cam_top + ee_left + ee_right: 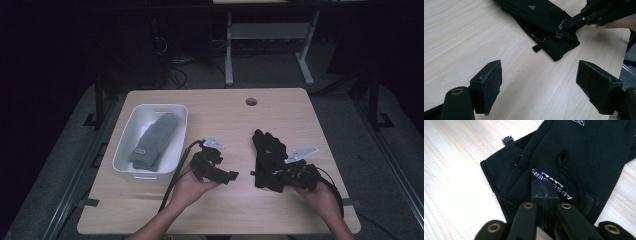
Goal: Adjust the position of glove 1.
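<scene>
Black glove (584, 157) with white lettering lies flat on wood.

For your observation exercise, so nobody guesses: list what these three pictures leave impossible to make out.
- Whether the right gripper pinches fabric of the black gloves: in the right gripper view its shut jaws cover the spot.
- White lettering on the glove: partly covered by those jaws.
- Small tag on the grey mitten in the white tub: too small in the high view.
- Room behind the table: too dark.

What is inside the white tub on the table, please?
A grey mitten lies lengthwise in the white tub. Whether a second one or anything else lies beneath it cannot be seen.
</scene>
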`<state>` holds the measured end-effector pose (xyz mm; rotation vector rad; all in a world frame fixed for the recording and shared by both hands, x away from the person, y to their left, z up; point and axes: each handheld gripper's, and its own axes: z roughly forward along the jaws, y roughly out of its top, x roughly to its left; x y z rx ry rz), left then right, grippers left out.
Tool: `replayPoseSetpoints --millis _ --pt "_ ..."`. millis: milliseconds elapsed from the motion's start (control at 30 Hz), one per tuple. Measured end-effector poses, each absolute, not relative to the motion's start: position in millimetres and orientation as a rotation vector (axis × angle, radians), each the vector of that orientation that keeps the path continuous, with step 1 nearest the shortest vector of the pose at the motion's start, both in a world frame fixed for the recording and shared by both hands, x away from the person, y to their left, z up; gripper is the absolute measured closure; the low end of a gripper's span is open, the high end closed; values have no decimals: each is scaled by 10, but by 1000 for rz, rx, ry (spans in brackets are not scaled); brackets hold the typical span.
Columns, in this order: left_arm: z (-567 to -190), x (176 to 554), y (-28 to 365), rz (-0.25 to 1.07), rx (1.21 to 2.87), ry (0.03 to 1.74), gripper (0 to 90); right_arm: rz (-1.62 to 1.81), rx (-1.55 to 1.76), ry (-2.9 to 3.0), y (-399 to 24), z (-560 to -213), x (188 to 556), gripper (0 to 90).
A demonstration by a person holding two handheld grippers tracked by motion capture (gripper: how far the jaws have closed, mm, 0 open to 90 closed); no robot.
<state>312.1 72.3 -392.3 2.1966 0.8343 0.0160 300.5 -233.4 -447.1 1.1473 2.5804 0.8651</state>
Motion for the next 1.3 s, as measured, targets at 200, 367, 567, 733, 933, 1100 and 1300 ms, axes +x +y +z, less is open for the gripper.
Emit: replayPoseSetpoints --millis 200,367,567,733,933,1100,1300 --pt "-3918 3144 750 24 2198 838 205 958 1193 2558 -2380 -4314 3017 900" --pt "-3924 3153 757 22 2189 848 205 1018 1140 2563 -2303 -4087 3037 900" --pt "-3922 3132 763 24 2197 840 205 946 1101 2709 -2204 -4285 3082 628" --pt "-3920 3144 773 24 2199 842 205 870 1055 2751 -2156 -4440 3060 639" --pt "-3923 3148 770 22 2204 839 205 899 1085 2752 -2194 -4425 3078 855" --pt "-3926 3142 757 23 2200 841 205 907 1126 2722 -2202 -4292 3061 869" --pt "-3907 3144 782 28 2200 839 205 931 1120 2684 -2138 -3996 3052 867"
